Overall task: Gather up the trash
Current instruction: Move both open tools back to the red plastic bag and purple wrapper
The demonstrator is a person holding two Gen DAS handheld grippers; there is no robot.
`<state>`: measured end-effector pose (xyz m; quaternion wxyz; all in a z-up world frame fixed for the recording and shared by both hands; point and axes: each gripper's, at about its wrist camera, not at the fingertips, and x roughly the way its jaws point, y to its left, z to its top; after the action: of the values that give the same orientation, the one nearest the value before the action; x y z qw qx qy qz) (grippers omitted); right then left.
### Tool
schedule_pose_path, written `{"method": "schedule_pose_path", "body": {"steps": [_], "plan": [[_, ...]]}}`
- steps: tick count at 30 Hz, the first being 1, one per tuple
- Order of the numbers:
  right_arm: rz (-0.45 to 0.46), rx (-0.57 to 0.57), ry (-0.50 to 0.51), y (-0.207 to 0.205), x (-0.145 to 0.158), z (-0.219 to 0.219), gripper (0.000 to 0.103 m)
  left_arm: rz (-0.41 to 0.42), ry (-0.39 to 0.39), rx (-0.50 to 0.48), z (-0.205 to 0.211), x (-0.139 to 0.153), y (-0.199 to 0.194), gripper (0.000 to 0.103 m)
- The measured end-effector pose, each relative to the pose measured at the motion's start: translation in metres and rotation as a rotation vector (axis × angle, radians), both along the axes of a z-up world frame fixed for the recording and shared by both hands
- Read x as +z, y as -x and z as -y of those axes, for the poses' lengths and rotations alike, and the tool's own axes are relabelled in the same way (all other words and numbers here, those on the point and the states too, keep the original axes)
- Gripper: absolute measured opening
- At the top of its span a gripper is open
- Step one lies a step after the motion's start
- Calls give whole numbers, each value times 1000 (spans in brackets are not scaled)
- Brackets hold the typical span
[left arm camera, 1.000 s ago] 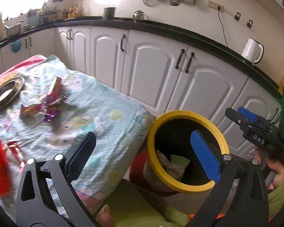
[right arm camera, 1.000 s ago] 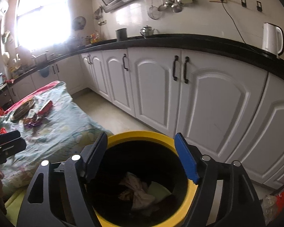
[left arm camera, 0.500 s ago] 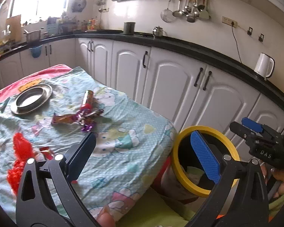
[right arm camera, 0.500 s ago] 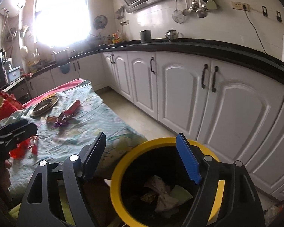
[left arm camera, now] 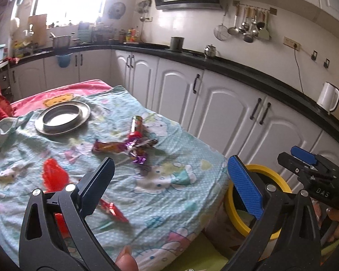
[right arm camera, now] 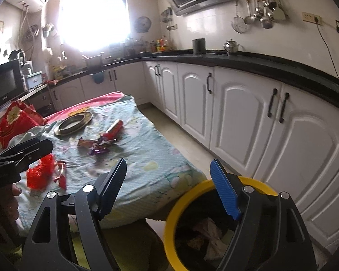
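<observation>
Two grippers in view. Left gripper (left arm camera: pixel 169 180) over near edge of cloth-covered table (left arm camera: pixel 180 192), aimed toward far counter, fingers wide apart, nothing between. Right gripper (right arm camera: pixel 168 180) above & just behind yellow-rimmed bin (right arm camera: pixel 176 207), also spread wide, empty; seen from left cam at far right (left arm camera: pixel 305 162), person's hand under it.

Trash on cloth, approx count:
- 1 red crumpled plastic bag (right arm camera: pixel 41 171), near left-front, just beside left gripper body
- 1 small red wrapper (left arm camera: pixel 113 210) next to it, close to left gripper's dark finger (left arm camera: pixel 99 185)
- 1 orange/brown snack wrapper (left arm camera: pixel 109 147), mid-table
- 1 purple foil wrapper cluster (left arm camera: pixel 139 153), touching orange one; exact no. of pieces cannot tell
- 1 red tube-shaped wrapper (left arm camera: pixel 136 126), lying just beyond purple cluster

Also 1 round metal plate (left arm camera: pixel 63 118) further back, apart from wrappers.

Bin on floor at table's right corner, touching cloth overhang as far as visible. Inside: crumpled paper/wrappers (right arm camera: pixel 209 232), several, count unclear.

Background: 1 white kettle (left arm camera: pixel 328 98) on black counter (left arm camera: pixel 237 67), 1 row of hanging utensils (left arm camera: pixel 248 27).
</observation>
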<state>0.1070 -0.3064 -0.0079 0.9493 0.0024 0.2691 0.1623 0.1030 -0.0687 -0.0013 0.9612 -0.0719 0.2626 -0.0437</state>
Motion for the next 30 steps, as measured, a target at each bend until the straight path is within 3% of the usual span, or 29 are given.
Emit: {"method": "schedule_pose_path", "body": {"steps": [19,30], "plan": [[35,155,34,-26,20,-78,74,23,37,180,-75,0,6,92],[2,259,62,-53,6,-132,74,-9,64,281,-119,-9,8,92]]}}
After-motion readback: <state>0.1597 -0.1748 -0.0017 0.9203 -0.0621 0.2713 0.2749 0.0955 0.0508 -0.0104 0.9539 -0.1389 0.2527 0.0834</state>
